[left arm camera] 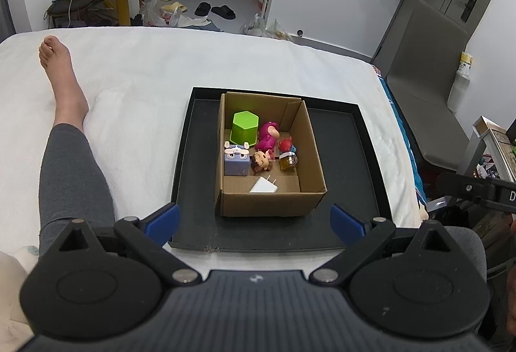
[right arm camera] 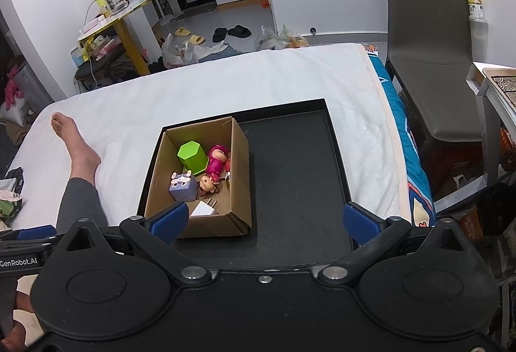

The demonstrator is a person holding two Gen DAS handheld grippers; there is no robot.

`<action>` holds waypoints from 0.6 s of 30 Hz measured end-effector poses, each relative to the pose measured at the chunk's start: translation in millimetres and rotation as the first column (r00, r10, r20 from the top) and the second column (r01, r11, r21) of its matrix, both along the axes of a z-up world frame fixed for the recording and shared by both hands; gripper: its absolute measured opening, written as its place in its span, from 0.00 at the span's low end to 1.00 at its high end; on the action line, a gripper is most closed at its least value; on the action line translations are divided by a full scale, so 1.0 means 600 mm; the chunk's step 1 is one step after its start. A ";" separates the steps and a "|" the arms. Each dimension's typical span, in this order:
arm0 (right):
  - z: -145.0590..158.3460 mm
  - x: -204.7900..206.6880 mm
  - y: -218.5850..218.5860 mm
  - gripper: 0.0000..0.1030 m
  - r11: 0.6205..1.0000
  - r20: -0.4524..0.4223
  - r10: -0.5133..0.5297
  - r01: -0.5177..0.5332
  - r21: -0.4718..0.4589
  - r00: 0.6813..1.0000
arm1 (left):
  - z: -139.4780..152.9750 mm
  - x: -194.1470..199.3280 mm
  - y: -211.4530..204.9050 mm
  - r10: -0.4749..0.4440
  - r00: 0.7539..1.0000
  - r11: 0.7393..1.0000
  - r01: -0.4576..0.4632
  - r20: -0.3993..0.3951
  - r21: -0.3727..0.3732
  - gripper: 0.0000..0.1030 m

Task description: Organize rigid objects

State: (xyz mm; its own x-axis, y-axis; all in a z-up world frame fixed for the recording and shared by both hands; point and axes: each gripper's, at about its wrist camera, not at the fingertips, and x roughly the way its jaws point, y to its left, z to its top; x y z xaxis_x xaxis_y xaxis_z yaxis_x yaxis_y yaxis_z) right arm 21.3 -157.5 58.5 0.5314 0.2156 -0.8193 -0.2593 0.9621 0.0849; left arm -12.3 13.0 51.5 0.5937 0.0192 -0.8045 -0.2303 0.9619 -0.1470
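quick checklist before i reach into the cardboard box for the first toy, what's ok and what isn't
1. Left tongs open and empty: ok, fingers spread wide.
2. Right tongs open and empty: ok.
3. Cardboard box sits upright inside the black tray, top open: ok.
4. Tray floor right of the box bare for setting things down: ok.
5. White charger lies apart from the rest near the front wall, easy to grip: ok.
6. Pink figure, green hexagonal cup, purple block toy and small doll crowd together: not ok, little finger room.
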 end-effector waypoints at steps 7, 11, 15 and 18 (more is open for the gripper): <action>0.000 -0.001 0.000 1.00 1.000 -0.001 0.000 0.000 -0.001 1.000 | -0.003 -0.001 -0.004 -0.006 1.000 1.000 0.006 0.000 0.001 0.96; 0.000 -0.001 -0.001 1.00 1.000 -0.001 0.000 0.000 -0.002 1.000 | -0.002 -0.001 -0.006 -0.010 1.000 1.000 0.010 0.000 0.000 0.96; 0.001 0.000 -0.001 1.00 1.000 -0.002 0.000 0.000 -0.001 1.000 | -0.003 0.000 -0.007 -0.013 1.000 1.000 0.013 -0.001 0.001 0.96; 0.001 0.000 -0.001 1.00 1.000 -0.002 0.001 -0.001 -0.003 1.000 | -0.004 0.001 -0.008 -0.015 1.000 1.000 0.015 -0.003 0.002 0.96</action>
